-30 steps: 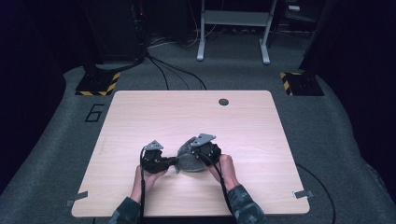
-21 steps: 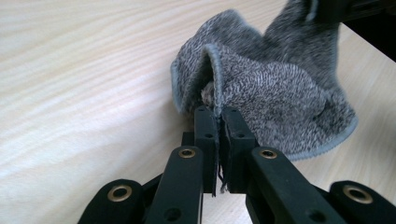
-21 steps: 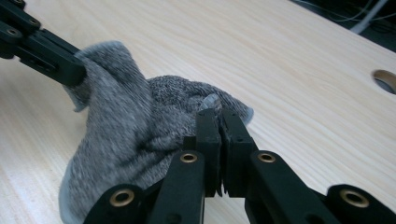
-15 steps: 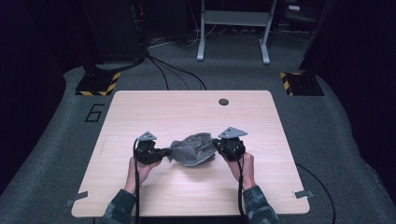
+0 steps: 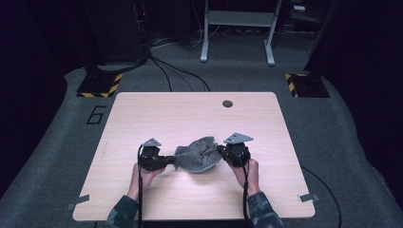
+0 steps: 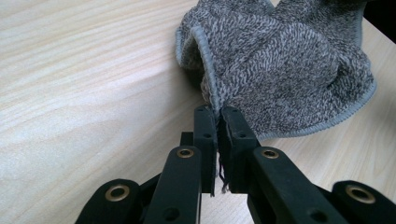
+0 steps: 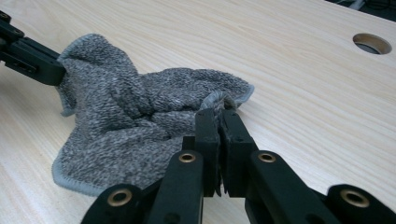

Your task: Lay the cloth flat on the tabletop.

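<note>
Spread apart, both claws (image 5: pixel 172 160) (image 5: pixel 221 150) pinch the cloth (image 5: pixel 197 155) level.

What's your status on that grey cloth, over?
Left gripper and right gripper both clamped on opposite edges of the grey cloth. Cloth bunched between them, sagging onto the table. Nothing in the way.

Crumpled grey terry cloth (image 5: pixel 197 155) lies on the pale wooden table (image 5: pixel 190 114) between both sets of fingers; left gripper (image 5: pixel 167 162) clamps one edge, right gripper (image 5: pixel 221 151) the opposite; round cable hole (image 5: pixel 227 103) sits beyond.
</note>
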Action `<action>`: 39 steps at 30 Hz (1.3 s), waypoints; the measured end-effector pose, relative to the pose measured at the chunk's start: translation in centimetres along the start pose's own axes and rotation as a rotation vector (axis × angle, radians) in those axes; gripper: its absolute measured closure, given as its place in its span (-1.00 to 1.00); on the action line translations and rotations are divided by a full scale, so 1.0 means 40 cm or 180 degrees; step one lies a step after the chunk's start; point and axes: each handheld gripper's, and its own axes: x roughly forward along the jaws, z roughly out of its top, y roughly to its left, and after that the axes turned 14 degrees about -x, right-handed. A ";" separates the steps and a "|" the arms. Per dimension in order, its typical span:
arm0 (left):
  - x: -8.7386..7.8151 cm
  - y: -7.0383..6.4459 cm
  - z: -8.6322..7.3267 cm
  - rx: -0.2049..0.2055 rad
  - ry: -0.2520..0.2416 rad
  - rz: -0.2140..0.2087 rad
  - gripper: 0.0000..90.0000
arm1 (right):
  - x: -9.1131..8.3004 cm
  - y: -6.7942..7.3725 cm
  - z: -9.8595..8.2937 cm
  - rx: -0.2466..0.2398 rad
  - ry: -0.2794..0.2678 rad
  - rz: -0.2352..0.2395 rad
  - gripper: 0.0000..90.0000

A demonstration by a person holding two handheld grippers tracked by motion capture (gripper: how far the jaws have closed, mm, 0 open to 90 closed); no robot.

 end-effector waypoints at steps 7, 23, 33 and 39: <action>-0.006 0.003 0.003 0.0026 0.0008 -0.0034 0.94 | -0.017 -0.018 -0.014 0.0042 -0.0020 -0.0018 0.94; -0.005 0.021 -0.026 -0.0126 0.0205 -0.0050 -0.02 | -0.108 -0.042 -0.121 0.0560 0.0061 0.0147 0.05; 0.015 -0.006 -0.055 -0.0134 0.0335 0.0076 0.01 | -0.051 -0.063 -0.059 0.0326 0.0383 0.0288 0.19; 0.044 -0.011 -0.045 -0.0064 0.0383 0.0116 0.96 | -0.030 -0.058 -0.061 0.0365 0.0375 0.0406 0.92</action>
